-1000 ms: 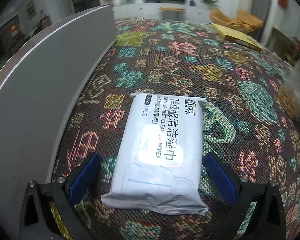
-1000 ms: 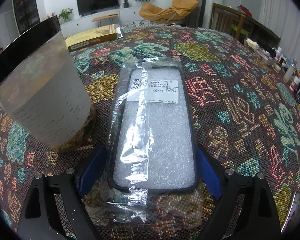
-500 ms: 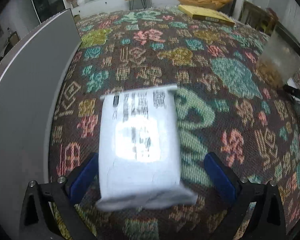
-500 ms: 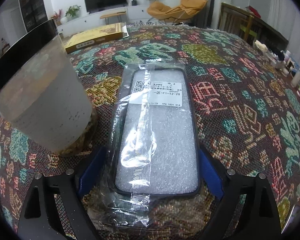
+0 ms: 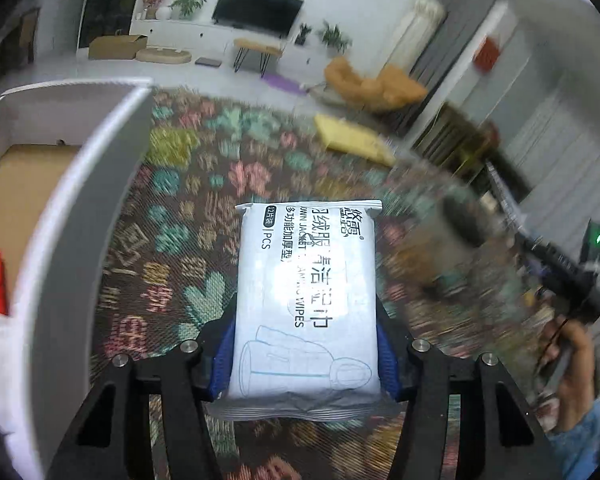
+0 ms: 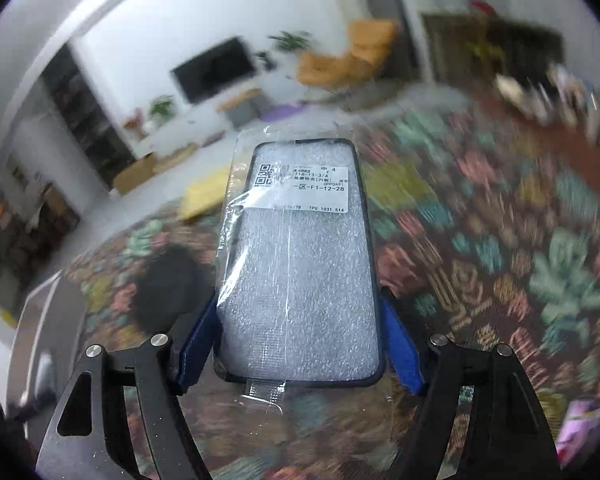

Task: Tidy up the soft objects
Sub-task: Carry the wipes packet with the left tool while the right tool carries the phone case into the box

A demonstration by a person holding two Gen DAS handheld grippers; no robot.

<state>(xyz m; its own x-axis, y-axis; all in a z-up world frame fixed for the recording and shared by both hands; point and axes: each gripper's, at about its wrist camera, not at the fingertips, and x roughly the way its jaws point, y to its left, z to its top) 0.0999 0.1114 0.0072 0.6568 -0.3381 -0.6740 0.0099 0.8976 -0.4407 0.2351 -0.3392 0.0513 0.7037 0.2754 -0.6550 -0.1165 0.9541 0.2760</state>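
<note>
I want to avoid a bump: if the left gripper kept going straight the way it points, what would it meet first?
Most likely the patterned tablecloth beyond the held wipes pack. The left gripper points down over bare cloth; the white box stays left of that line. Depth is unclear.

left: box wall (image 5: pixel 80 208) close | right: jar (image 6: pixel 168 292) near | ahead: patterned bench (image 6: pixel 480 248) open
</note>
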